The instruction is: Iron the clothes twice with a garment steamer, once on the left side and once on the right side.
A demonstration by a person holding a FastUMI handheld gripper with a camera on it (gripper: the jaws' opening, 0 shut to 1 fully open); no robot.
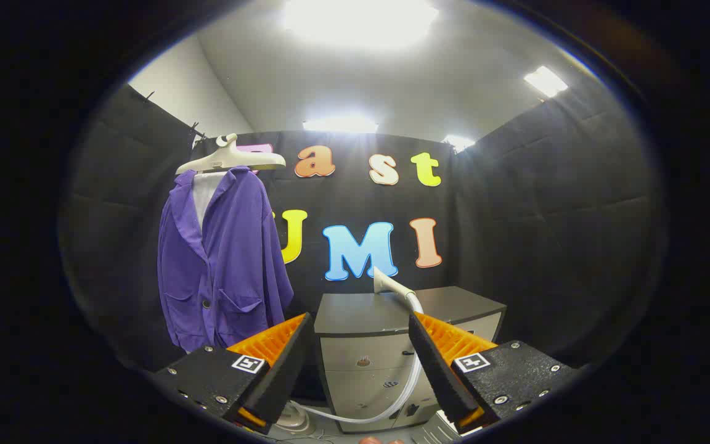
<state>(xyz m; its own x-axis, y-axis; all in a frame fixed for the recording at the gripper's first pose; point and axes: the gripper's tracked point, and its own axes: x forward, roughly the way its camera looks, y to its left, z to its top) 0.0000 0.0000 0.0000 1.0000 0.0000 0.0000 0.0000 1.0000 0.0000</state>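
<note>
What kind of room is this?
Probably a small clothes-steaming test booth: a purple jacket hangs on a cream hanger, a white steamer head rests on a grey cabinet, beyond the open gripper.

Glaring ceiling lights (360, 21), fisheye-warped edges

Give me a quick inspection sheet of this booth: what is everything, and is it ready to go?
Surface: dark-topped cabinet with pale drawer fronts, beyond the fingers.
Job's things: purple jacket on a pale hanger, hanging beside the cabinet; steamer head resting on the cabinet top.
Clutter: nothing seen.
Grippers: hand-held gripper open, fingers spread, holding nothing, short of the steamer head.
Cables: white hose running from the steamer head down the cabinet front to a base on the floor.
Surroundings: black cloth walls, ceiling lights.
</note>
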